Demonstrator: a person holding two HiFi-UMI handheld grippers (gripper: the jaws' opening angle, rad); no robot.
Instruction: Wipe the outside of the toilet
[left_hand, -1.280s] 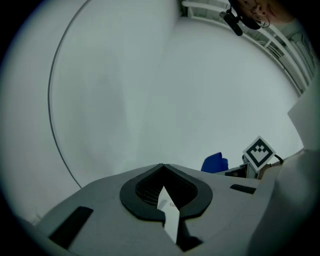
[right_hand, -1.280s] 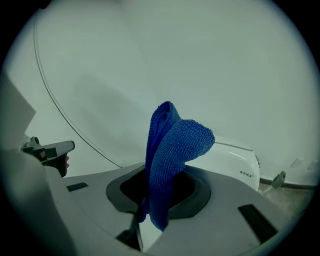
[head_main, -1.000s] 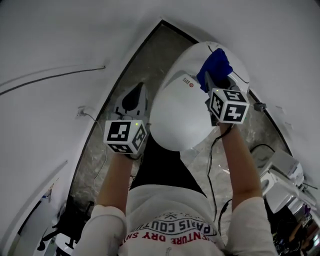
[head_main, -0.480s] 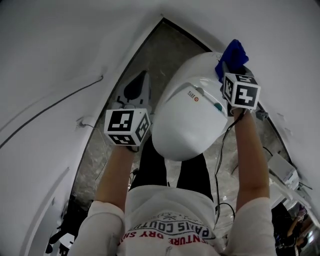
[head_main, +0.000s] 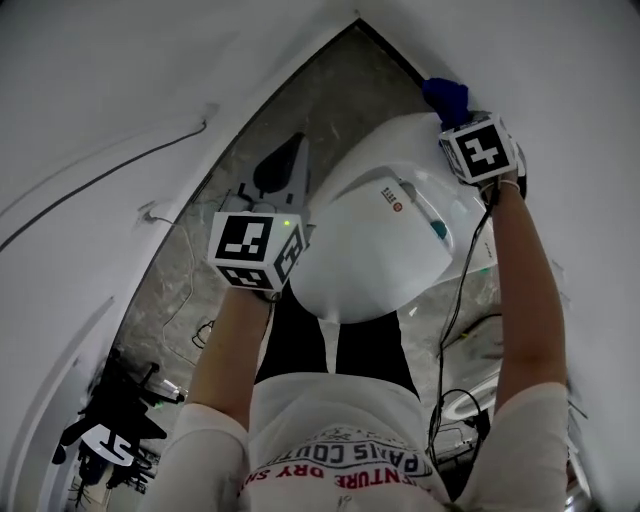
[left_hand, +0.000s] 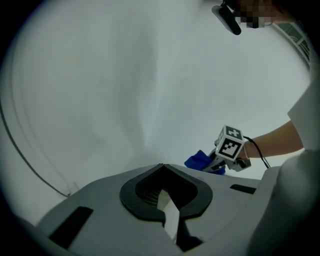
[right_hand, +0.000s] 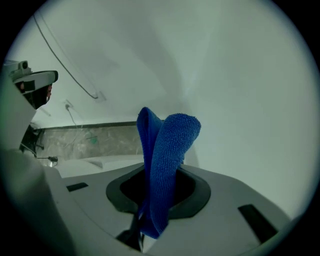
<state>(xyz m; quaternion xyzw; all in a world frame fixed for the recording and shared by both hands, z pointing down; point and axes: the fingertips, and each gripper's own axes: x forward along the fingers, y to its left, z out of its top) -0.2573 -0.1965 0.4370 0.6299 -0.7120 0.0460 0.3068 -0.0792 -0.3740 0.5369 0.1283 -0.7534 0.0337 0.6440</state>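
Note:
The white toilet (head_main: 375, 245) with its lid down stands in the middle of the head view, between two white walls. My right gripper (head_main: 462, 118) is at the toilet's far right end by the wall, shut on a blue cloth (head_main: 446, 97). In the right gripper view the blue cloth (right_hand: 167, 155) sticks up folded from the right gripper (right_hand: 159, 175). The left gripper view shows the right gripper (left_hand: 220, 159) and the blue cloth (left_hand: 201, 161) from the side. My left gripper (head_main: 281, 160) hovers over the floor left of the toilet, shut and holding nothing; in its own view the left gripper (left_hand: 162, 169) faces a bare wall.
A grey stone floor (head_main: 300, 100) runs in a narrow strip beside the toilet. A thin cable (head_main: 100, 185) runs along the left wall, and loose cables (head_main: 200, 332) lie on the floor. Dark equipment (head_main: 110, 425) sits at the lower left. The person's legs (head_main: 335, 350) stand in front of the bowl.
My right gripper has carried the blue cloth from the top of the lid back to the toilet's far end by the wall. The left gripper has stayed beside the toilet.

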